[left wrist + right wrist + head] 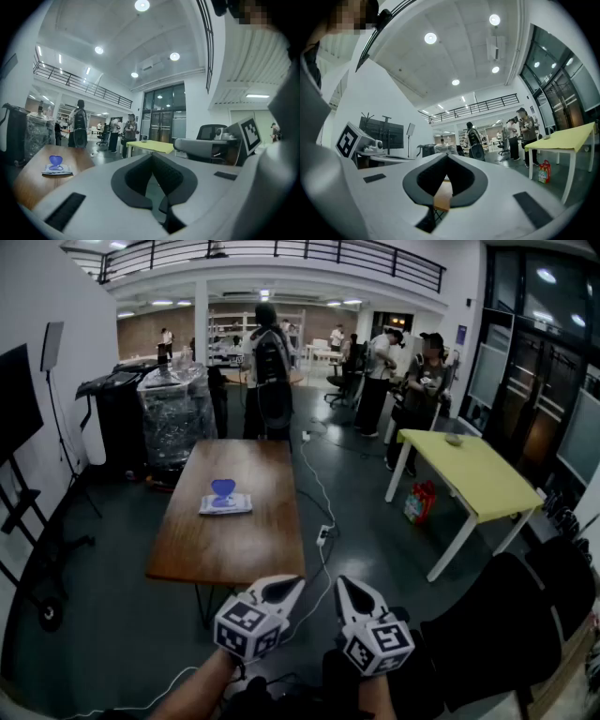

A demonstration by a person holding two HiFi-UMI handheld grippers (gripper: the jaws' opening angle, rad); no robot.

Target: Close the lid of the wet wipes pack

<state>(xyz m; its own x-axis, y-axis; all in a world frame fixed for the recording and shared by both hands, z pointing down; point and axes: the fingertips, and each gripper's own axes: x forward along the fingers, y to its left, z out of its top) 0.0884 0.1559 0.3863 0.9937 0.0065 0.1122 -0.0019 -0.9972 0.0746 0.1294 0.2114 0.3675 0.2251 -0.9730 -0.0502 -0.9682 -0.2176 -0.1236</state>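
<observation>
Grippers: I hold left gripper (285,590) and right gripper (348,592) clenched, empty, level, short of table (234,554) | Target: wet wipes pack (225,504) mid-table, well apart, lid (223,487) raised | Judgement: approach not begun.

A wood-grain table (234,549) with a smooth, satin brown top carries a wet wipes pack (225,505) in glossy white plastic film, its lid (222,487) shiny blue plastic. Beyond the table, a stack (176,413) is wrapped in crinkled clear film. Nearer than the table, the left gripper (284,587) and right gripper (345,585) show matt grey plastic shells and black ribbed pads (169,178). The dark floor (375,549) beside the table is polished and reflective.
</observation>
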